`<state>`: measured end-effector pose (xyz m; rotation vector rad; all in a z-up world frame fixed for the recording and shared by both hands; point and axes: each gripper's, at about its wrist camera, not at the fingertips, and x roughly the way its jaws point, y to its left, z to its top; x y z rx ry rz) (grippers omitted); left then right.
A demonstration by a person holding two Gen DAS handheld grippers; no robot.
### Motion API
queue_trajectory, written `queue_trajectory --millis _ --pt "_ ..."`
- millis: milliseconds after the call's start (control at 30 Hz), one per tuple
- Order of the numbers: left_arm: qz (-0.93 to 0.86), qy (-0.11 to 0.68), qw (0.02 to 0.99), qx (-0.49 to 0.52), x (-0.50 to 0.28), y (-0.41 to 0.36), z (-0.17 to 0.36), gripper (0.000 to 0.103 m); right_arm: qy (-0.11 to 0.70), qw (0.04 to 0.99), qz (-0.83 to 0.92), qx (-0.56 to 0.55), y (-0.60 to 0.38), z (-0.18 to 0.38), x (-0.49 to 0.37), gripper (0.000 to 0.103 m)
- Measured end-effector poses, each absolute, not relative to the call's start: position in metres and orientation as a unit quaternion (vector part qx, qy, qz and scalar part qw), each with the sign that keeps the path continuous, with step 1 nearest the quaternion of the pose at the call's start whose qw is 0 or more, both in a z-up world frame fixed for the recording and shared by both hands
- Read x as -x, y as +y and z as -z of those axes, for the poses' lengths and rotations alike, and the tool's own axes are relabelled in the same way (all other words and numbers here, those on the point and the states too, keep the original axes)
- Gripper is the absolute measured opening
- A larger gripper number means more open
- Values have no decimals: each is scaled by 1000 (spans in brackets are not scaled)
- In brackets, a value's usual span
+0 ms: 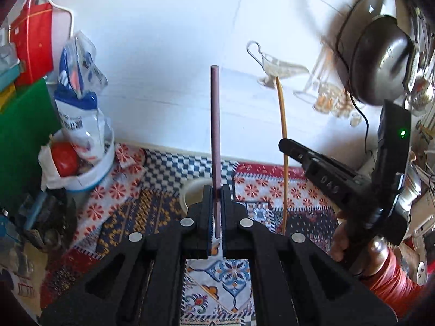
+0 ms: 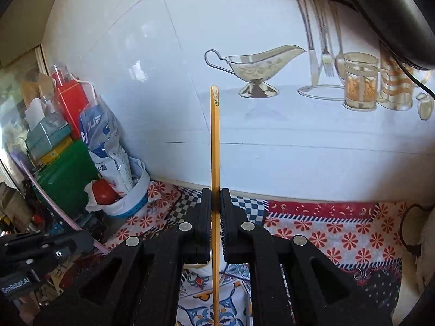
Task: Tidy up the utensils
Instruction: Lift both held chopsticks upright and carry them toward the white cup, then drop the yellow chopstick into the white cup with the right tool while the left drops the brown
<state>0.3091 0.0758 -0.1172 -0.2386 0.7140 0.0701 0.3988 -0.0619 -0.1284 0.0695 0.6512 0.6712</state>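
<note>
Left gripper (image 1: 216, 190): pointed forward and somewhat downward over the patterned cloth (image 1: 152, 209), jaws pinched tight on a brown chopstick (image 1: 215, 125). The stick stands upright between the pads, its blunt top rising against the white tiled wall (image 1: 163, 40); it is round, dull reddish-brown and plain. A white cup (image 1: 190, 193) sits on the cloth just behind the jaws.

Right gripper (image 2: 216, 193): likewise angled downward, jaws clamped on a yellow chopstick (image 2: 215, 141). This stick is also upright, thin, with small dark markings near its squared top. In the left wrist view a hand (image 1: 339, 241) in a red sleeve (image 1: 391, 279) grasps the right gripper's handle, the two sticks standing side by side, apart
</note>
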Motion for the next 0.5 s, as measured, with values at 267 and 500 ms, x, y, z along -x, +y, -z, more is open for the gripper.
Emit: queue_trajectory --millis 267,500 --pt "-51 332 933 125 -332 101 109 3 271 899 -343 -38 -22 130 -420 5" --pt "-52 348 928 125 -352 108 123 3 241 905 -350 -31 5 142 -433 5"
